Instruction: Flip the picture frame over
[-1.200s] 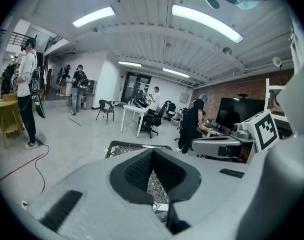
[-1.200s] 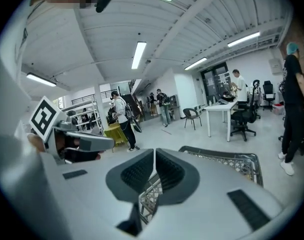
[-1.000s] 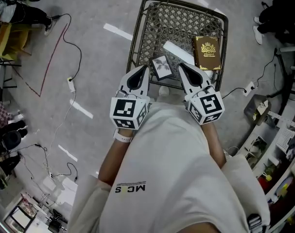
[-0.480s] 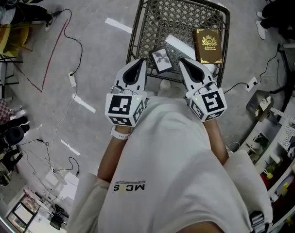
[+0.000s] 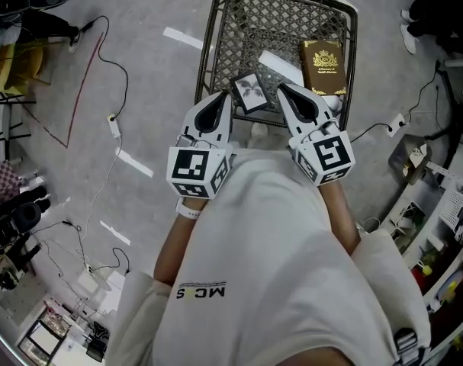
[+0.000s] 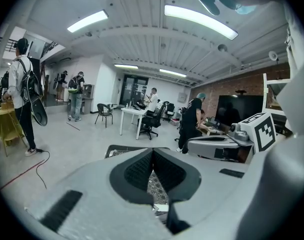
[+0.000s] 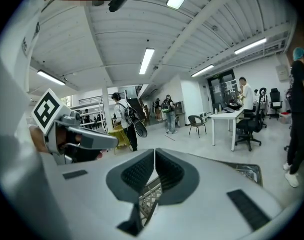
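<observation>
A small picture frame (image 5: 251,92) with a dark border lies picture side up on the metal mesh table (image 5: 239,29), near its front edge. My left gripper (image 5: 225,99) hovers at the frame's left and my right gripper (image 5: 283,90) at its right, neither touching it. In both gripper views the jaws meet at the tips with nothing between them. The left gripper (image 6: 152,151) and the right gripper (image 7: 155,151) both point level across the room, with only a sliver of mesh showing below their jaws.
A brown book (image 5: 323,67) with a gold crest and a white strip (image 5: 280,65) lie on the mesh table at the right. Cables (image 5: 113,90) run over the grey floor at the left. People and office desks (image 6: 133,115) stand far off.
Both grippers have edged slightly forward toward the frame. Their jaws have stayed shut and the frame has not moved on the table.
</observation>
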